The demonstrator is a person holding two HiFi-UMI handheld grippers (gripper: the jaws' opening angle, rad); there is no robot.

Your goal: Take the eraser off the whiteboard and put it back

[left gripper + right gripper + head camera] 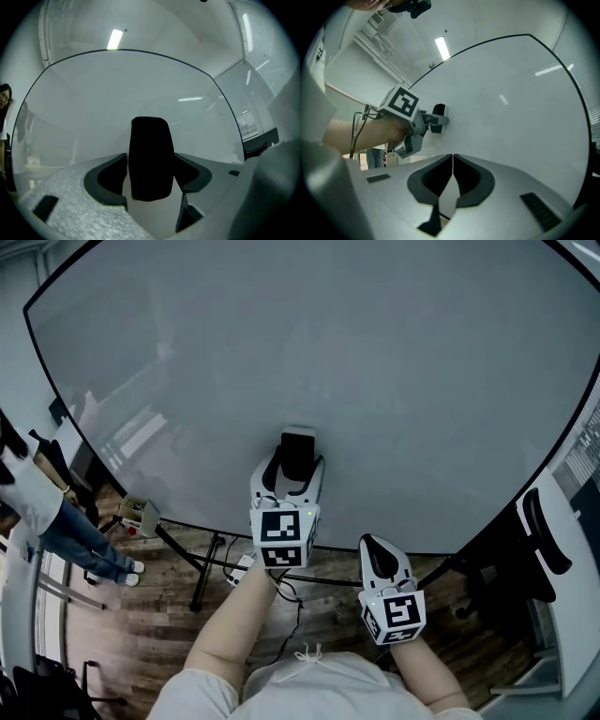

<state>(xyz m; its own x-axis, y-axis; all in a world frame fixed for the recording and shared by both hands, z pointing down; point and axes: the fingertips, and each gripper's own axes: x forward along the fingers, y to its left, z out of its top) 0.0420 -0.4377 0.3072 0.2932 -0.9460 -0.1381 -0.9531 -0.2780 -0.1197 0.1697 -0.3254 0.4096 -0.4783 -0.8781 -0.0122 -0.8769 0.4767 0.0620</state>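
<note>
While the eraser (150,159) sits flat against the whiteboard (375,352), low near its bottom edge, the left gripper (298,470) brackets it. Jaws wide apart, one on each side, pads seemingly not pressing. Right gripper (453,161) hangs below the board, jaws together, empty. Judgement: eraser on board, no grip. Either lift-off not yet begun, or return already done; cannot settle which.

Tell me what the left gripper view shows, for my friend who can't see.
A black eraser sits on the whiteboard between the sides of the wide-open left claw, not squeezed. A ceiling light glows above the board.
</note>
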